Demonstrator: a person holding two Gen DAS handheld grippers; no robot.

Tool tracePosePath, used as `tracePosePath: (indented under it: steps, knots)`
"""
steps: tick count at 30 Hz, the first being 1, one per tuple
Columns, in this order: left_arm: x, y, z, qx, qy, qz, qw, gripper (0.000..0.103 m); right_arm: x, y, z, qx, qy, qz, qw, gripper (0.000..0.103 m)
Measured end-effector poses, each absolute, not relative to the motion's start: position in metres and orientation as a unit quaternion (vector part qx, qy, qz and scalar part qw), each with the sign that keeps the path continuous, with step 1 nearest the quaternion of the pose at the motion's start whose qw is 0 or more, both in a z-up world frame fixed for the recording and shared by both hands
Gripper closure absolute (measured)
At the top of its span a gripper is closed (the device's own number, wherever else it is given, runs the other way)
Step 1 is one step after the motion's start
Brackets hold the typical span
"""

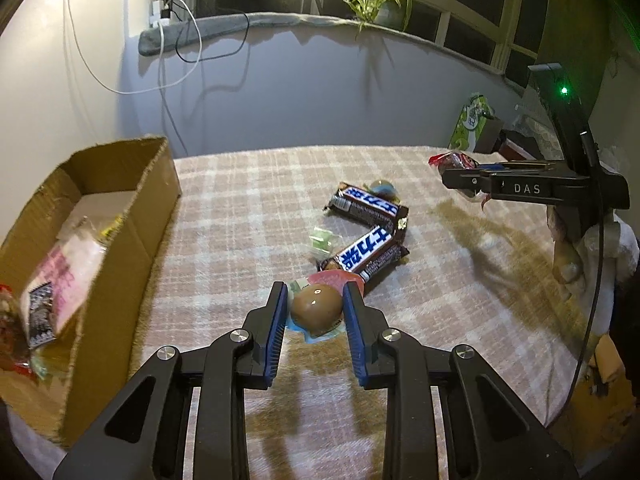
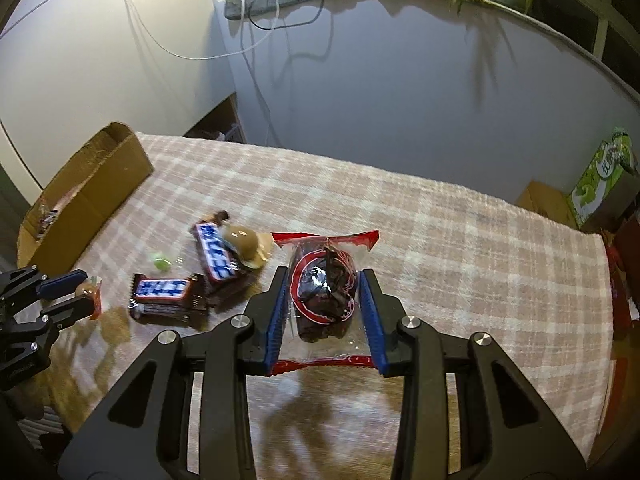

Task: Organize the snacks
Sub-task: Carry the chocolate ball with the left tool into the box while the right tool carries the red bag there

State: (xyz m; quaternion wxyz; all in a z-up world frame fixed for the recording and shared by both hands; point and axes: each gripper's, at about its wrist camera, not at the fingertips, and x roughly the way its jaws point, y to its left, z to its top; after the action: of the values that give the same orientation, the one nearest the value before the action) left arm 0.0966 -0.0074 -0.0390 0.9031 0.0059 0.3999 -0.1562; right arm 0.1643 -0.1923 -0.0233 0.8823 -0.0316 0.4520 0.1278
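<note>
In the left wrist view, we read "DAS" on the right gripper [image 1: 464,184] at right. Our left gripper [image 1: 316,308] clamps a smooth brown wrapped egg [image 1: 316,306] at centre, with the cardboard box [image 1: 120,216] at left.

In the right wrist view, our right gripper clamps a crinkly red-edged packet [image 2: 324,296] above the checked cloth [image 2: 460,240]; chocolate bars [image 2: 164,294] lie at left.
</note>
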Motion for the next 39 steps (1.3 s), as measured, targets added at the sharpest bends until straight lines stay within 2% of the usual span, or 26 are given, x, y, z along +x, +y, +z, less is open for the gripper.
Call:
tracePosePath:
  steps: [21,39]
  knots:
    - [0.085,0.069,-0.007,-0.029,0.359,-0.101,0.927,0.076,0.173,-0.089,0.014,-0.059,0.417,0.205,0.883,0.067]
    - [0.094,0.15,-0.003,-0.06,0.349,-0.029,0.935,0.076,0.191,0.022,0.02,-0.084,0.41,0.284,0.863,0.067]
